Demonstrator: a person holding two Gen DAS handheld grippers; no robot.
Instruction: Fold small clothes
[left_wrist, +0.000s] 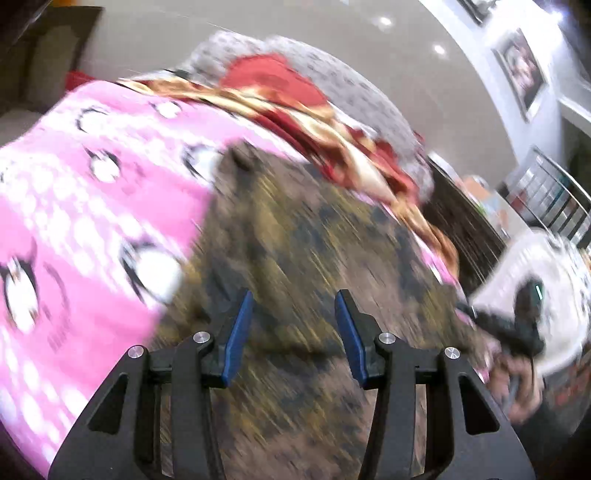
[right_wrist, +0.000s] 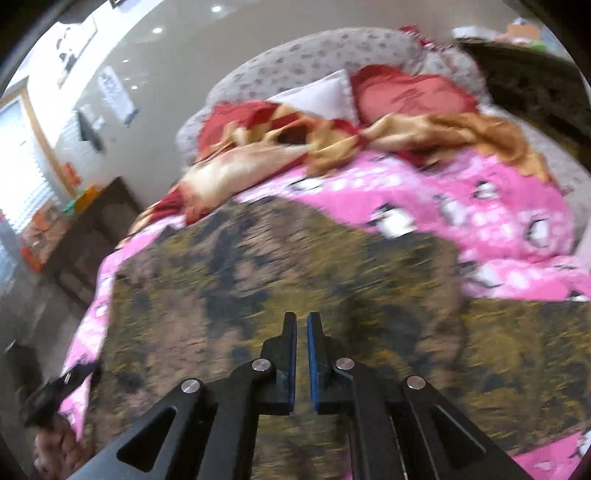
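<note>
Left wrist view: left gripper (left_wrist: 293, 314), blue-padded jaws spread, nothing between, above mottled brown-olive soft garment (left_wrist: 295, 229) spread flat on pink penguin-print fleece blanket (left_wrist: 92, 206).
Right wrist view: right gripper (right_wrist: 302, 325), jaws pressed together, whether cloth is pinched unclear; garment (right_wrist: 258, 266) under it; crumpled red-gold satin quilt (right_wrist: 280, 144) beyond.

No legible text, labels or numbers anywhere; wall papers too blurred.

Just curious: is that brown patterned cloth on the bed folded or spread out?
Spread out. The brown cloth lies flat across the pink blanket; blur hides any small folds.
</note>
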